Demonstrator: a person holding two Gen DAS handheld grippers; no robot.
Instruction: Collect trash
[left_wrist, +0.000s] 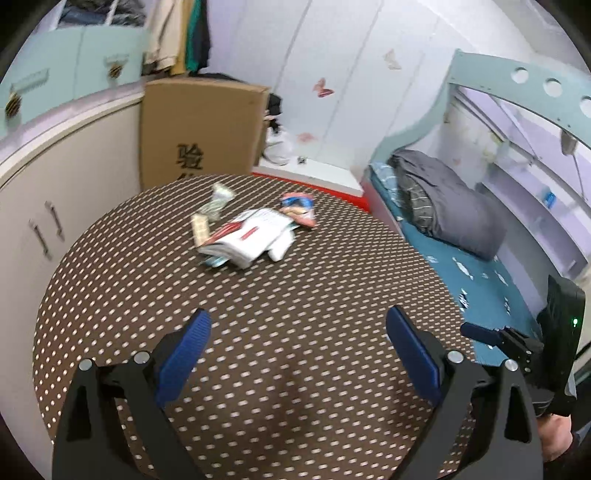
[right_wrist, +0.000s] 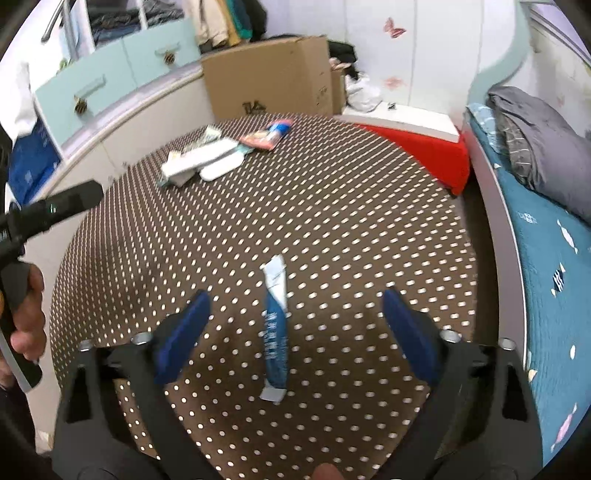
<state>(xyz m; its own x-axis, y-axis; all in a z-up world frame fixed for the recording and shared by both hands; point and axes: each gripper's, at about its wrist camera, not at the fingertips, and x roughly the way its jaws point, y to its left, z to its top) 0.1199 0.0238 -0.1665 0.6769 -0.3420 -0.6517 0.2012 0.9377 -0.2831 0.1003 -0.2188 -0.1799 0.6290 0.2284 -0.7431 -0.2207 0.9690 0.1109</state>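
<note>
A: Right gripper (right_wrist: 295, 321) – jaws apart, nothing clamped. The blue-and-white wrapper (right_wrist: 276, 328) lies flat on the table (right_wrist: 369, 206), between the pads, near the near edge.

B: Grab advice?

A: The wrapper runs lengthwise along the gripper's pointing line, so I'd come down over its blue middle and close across the narrow width. It's thin and flat; the pads probably need to reach the cloth or they'll slide over it.

B: Left gripper (left_wrist: 297, 345)?

A: Jaws apart too, empty, over bare cloth at the near edge. The trash pile (left_wrist: 247, 236) – white cartons, a colourful packet (left_wrist: 297, 208) – sits toward the far edge, well apart from both tools.

B: Obstructions?

A: None near the wrapper. Cardboard box (left_wrist: 203, 125) beyond the far edge, bed (right_wrist: 546, 258) just beside the right edge. No bin in view.
</note>
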